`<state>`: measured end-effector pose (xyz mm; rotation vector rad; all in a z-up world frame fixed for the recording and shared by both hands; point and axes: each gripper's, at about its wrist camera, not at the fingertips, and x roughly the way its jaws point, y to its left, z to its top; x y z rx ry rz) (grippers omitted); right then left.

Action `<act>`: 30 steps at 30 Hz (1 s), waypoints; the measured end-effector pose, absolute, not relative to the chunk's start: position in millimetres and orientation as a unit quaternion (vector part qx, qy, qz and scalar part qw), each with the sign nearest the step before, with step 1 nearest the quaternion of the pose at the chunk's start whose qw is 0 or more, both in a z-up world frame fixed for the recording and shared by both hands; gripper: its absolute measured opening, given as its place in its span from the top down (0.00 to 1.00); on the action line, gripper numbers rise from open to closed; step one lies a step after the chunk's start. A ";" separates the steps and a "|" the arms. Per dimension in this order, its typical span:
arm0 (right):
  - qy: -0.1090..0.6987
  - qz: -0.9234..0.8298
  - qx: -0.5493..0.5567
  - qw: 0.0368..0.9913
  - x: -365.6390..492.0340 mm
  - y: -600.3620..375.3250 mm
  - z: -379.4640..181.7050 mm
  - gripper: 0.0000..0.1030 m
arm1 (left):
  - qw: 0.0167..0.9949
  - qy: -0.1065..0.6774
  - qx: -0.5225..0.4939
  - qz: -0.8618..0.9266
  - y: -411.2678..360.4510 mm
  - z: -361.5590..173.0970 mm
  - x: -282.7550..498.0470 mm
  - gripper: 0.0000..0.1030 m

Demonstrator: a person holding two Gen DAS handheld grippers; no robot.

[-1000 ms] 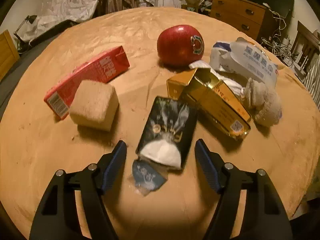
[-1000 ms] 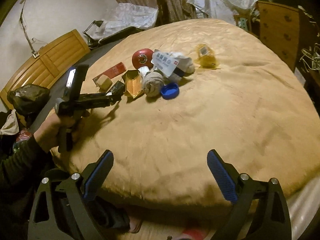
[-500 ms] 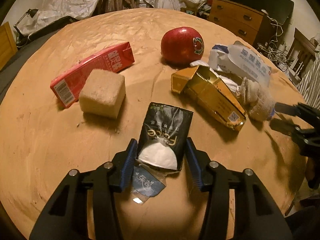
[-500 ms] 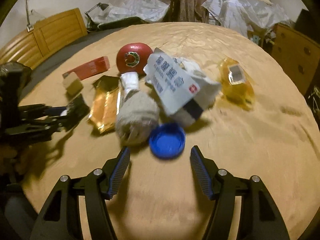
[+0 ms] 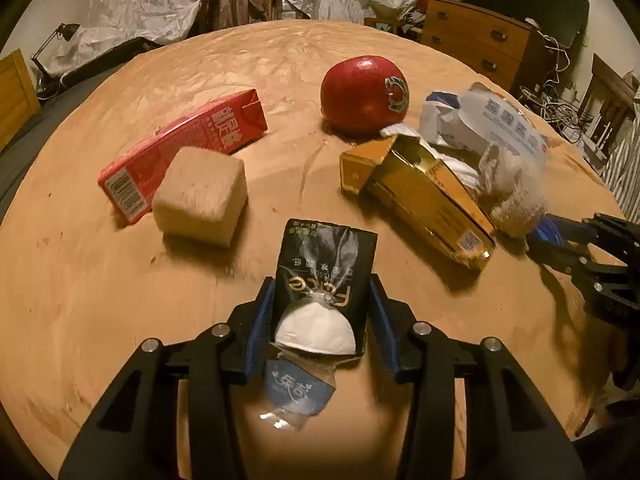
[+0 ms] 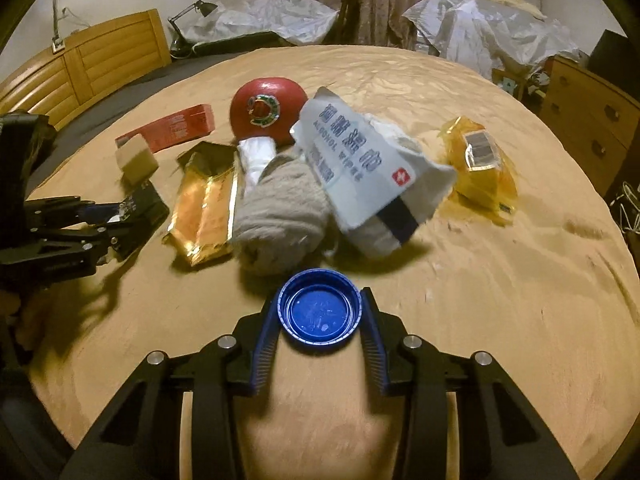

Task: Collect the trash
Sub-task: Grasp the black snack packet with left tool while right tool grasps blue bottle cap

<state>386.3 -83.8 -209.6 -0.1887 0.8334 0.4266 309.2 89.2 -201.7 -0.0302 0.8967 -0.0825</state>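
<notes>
A black tissue pack (image 5: 326, 276) with white tissue sticking out lies on the tan round table (image 5: 100, 320). My left gripper (image 5: 321, 284) has both pads against the pack's sides, and its jaws are closing. A blue bottle cap (image 6: 320, 312), hollow side up, sits between the fingers of my right gripper (image 6: 321, 316). Those jaws are also closing, and the pads touch the cap's rim. Seen from the right wrist, the left gripper (image 6: 120, 220) is at the far left. The right gripper's black frame (image 5: 600, 256) shows at the right edge of the left wrist view.
Beyond the grippers lie a red apple (image 5: 364, 96), a red carton (image 5: 188, 148), a beige cube (image 5: 200, 196), an open gold box (image 5: 424, 196), a wipes pack (image 6: 360, 160), a rolled grey cloth (image 6: 280, 216) and a yellow wrapper (image 6: 480, 168). A small blue wrapper (image 5: 298, 392) lies under the left gripper.
The left jaws have narrowed onto the black tissue pack. The right gripper came in from the table's edge to the blue cap, and its wide jaws drew in around it.
</notes>
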 end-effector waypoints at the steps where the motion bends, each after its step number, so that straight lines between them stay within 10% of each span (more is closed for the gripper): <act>1: 0.401 0.205 -0.087 0.888 379.9 -85.4 -208.7 0.60 | 0.900 0.433 -0.016 -0.041 90.2 -202.1 306.3 0.58; 30: 0.161 0.152 -0.031 0.975 140.2 -98.0 -46.1 0.60 | 0.984 0.172 -0.035 0.031 13.7 -51.8 105.9 0.58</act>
